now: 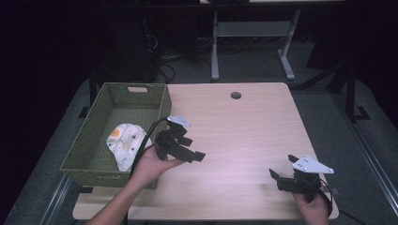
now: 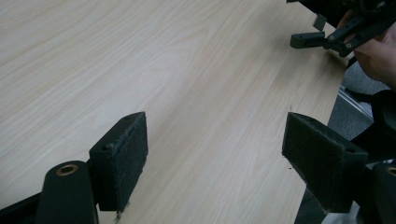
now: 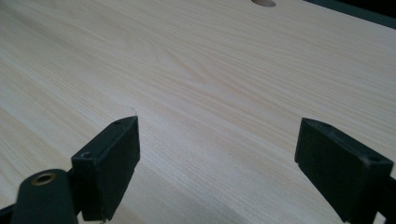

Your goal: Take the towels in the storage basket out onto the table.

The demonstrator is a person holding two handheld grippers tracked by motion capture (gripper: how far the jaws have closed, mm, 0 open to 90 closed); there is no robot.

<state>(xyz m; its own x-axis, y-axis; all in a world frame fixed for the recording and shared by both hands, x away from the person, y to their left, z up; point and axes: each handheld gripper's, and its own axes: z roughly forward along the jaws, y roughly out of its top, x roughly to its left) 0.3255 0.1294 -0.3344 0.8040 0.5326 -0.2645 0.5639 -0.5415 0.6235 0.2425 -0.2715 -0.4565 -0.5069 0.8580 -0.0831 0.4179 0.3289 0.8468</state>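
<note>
1. In the green basket (image 1: 94, 140) at the table's left edge lay a white patterned cloth (image 1: 124, 143), bunched against the near right wall, its longer side running roughly from the far rim toward the person.
2. The left gripper (image 1: 199, 156) hovered just right of that wall, jaws spread wide and holding nothing, pointing away from the cloth toward the table's middle.
3. The right gripper (image 1: 280, 168) sat well apart near the front right corner, also wide open and empty.
4. The left hand (image 1: 152, 165) was judged far nearer; reaching the cloth would call for turning back left over the basket wall.
5. The wooden table (image 1: 244, 131) lay bare between the grippers, leaving free room to swing.
</note>
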